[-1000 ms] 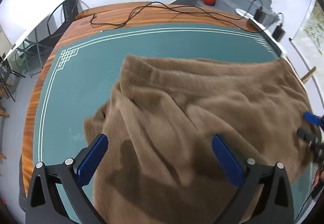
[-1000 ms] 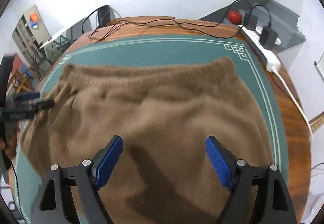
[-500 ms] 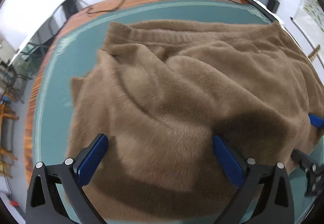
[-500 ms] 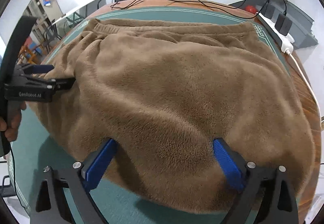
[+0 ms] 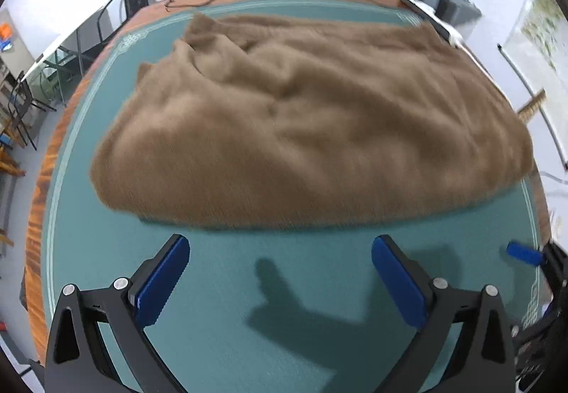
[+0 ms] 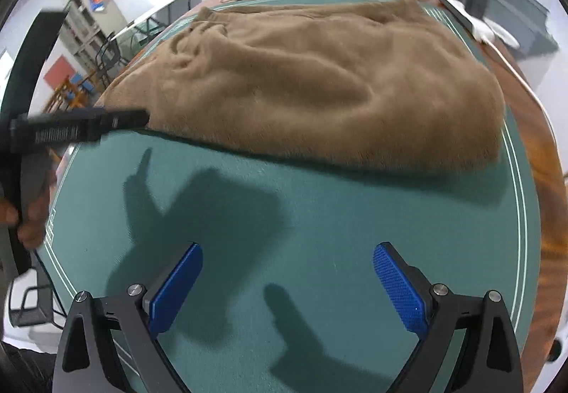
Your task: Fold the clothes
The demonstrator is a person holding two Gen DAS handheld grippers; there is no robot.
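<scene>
Bare green mat [image 5: 319, 286] fronts the brown garment's [image 5: 301, 130] near edge; left gripper [image 5: 280, 281] and right gripper [image 6: 287, 286] gape empty.

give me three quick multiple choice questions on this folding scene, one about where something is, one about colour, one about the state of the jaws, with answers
1. Where does the brown garment lie on the green mat?
A. on the far part, beyond both grippers
B. between the right gripper's jaws
C. hanging off the near edge

2. What colour are the pads on the gripper fingers?
A. red
B. blue
C. yellow

3. How do the jaws of the left gripper and the right gripper stand?
A. both shut on cloth
B. one shut, one open
C. both wide apart with only mat between them

Answers:
1 A, the garment's near edge lies past the fingertips in both wrist views.
2 B, the blue ribbed pads show on both grippers.
3 C, only bare green mat and shadows show between each pair of pads.
</scene>
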